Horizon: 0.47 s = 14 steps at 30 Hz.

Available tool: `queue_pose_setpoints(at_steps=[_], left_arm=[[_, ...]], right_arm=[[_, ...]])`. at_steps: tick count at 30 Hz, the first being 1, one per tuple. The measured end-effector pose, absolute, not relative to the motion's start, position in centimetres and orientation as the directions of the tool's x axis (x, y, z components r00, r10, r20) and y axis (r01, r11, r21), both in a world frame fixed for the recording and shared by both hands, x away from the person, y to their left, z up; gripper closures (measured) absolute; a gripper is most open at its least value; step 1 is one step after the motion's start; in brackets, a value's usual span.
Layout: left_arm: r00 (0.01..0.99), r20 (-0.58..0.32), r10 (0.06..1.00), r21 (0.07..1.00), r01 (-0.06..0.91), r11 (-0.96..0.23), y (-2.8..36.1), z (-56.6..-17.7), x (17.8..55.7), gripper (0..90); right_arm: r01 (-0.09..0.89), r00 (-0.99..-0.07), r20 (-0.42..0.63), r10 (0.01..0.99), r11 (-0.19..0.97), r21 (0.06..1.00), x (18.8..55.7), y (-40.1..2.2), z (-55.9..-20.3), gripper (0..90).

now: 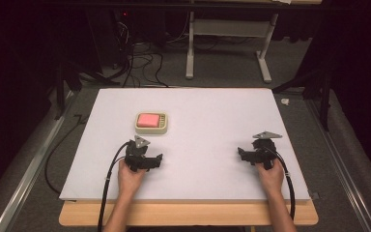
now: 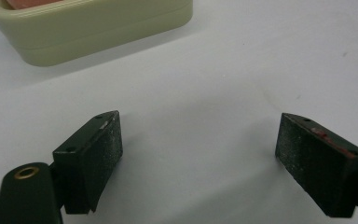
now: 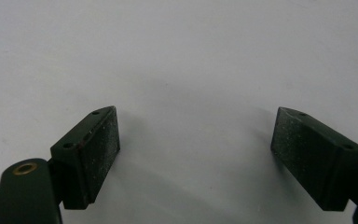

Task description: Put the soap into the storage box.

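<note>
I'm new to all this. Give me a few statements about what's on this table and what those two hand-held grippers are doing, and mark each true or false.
1. The left gripper is open, with bare table between its jaws. True.
2. The right gripper is clamped on the pink block. False: it is open and holds nothing.
3. A cream tray holding a pink block sits on the white table, nearer the left gripper. True.
4. The tray lies between the left gripper's jaws. False: it sits ahead of them, apart from both.
5. Each gripper is held by a hand coming in from the table's near edge. True.
</note>
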<state>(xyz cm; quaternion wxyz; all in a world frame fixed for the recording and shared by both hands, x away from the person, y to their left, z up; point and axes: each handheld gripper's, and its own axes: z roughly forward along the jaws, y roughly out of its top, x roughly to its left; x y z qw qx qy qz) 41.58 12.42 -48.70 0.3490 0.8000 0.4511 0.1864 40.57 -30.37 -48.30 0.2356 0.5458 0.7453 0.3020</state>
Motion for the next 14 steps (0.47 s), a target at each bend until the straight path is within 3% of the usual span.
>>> queue_pose_setpoints(at_steps=[14], left_arm=[[0.523,-0.012,0.852,0.727,0.590,-0.352,12.34,-48.77,41.55,14.9]], right_arm=[[0.671,-0.293,-0.022,0.956,0.222,0.707,40.57,-30.37,-48.30,16.0]])
